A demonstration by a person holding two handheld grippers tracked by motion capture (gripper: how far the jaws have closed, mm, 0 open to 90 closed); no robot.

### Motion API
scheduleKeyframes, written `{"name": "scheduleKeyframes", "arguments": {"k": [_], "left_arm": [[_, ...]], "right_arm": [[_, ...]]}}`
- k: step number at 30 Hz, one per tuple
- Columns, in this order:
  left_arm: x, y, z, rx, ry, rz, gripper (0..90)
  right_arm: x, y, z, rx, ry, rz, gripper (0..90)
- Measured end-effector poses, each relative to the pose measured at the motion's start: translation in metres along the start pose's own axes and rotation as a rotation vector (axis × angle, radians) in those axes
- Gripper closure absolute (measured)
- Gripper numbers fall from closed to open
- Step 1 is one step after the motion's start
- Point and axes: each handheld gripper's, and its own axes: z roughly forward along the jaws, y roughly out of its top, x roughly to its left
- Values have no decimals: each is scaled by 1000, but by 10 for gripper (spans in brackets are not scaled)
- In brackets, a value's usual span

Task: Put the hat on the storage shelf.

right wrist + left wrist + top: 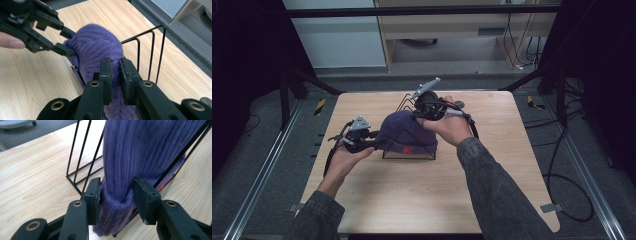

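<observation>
**Two grippers working a purple knit hat over a wire rack**

A person is holding a purple knit hat draped over a black wire rack near the middle of a wooden table. The left gripper, at the hat's nine o'clock in the high view, is bracketing the hat's folded edge: one pad is touching the wool while the other is standing slightly off it. The right gripper, at the hat's one o'clock, is pinching a fold of the knit tightly between nearly closed jaws. The rack's upright wires are rising behind the hat at twelve o'clock.
</observation>
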Motion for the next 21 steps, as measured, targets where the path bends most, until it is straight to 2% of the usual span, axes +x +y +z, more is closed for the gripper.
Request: {"name": "scheduleKeyframes", "arguments": {"k": [5,8,16,21], "left_arm": [[3,-1,-2,13,-4,-3,695],[4,-2,-2,22,-3,-8,725],[4,-2,-4,18,15,-3,661],[6,-7,-5,24,30,-23,613]], "right_arm": [[5,-3,10,17,14,0,808],[8,-3,13,14,23,-3,807],[11,4,17,12,34,-5,809],[11,3,18,15,38,-4,807]]}}
